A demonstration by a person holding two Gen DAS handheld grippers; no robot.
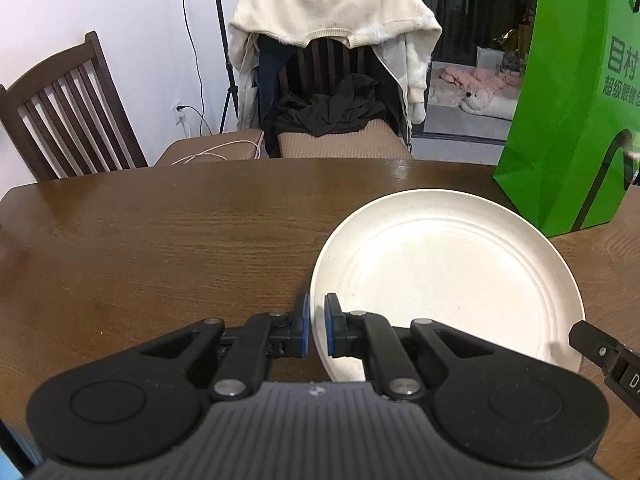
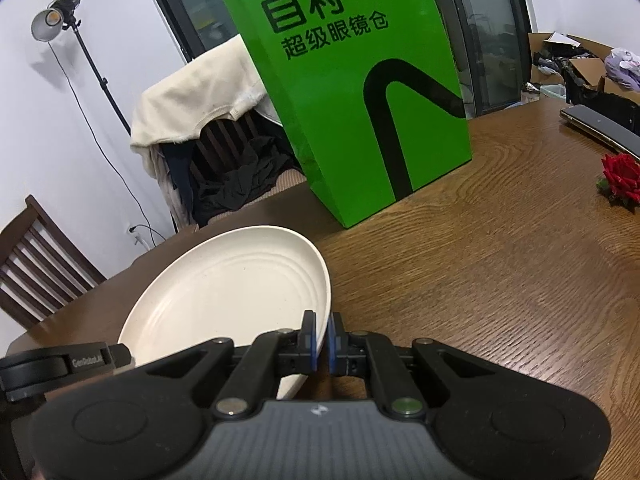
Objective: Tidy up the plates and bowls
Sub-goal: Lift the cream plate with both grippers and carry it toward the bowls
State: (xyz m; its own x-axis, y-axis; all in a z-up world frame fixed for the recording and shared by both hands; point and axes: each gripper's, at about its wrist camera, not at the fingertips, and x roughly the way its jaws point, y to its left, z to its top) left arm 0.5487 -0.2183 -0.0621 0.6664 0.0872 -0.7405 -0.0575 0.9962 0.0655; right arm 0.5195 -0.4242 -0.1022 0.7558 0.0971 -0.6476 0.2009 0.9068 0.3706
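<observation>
A cream-white round plate (image 1: 448, 280) with faint rings is over the brown wooden table (image 1: 160, 248). My left gripper (image 1: 317, 326) is shut on the plate's left rim, one blue pad on each side of the edge. In the right wrist view the same plate (image 2: 224, 300) appears tilted, and my right gripper (image 2: 321, 344) is shut on its right rim. The right gripper's black body (image 1: 608, 360) shows at the plate's right edge in the left wrist view. No bowl is in view.
A tall green paper bag (image 2: 360, 112) stands on the table just behind the plate. A red rose (image 2: 620, 178) and a dark flat case (image 2: 600, 126) lie at the far right. Chairs (image 1: 64, 108) line the far edge, one draped with a cream jacket (image 1: 332, 12).
</observation>
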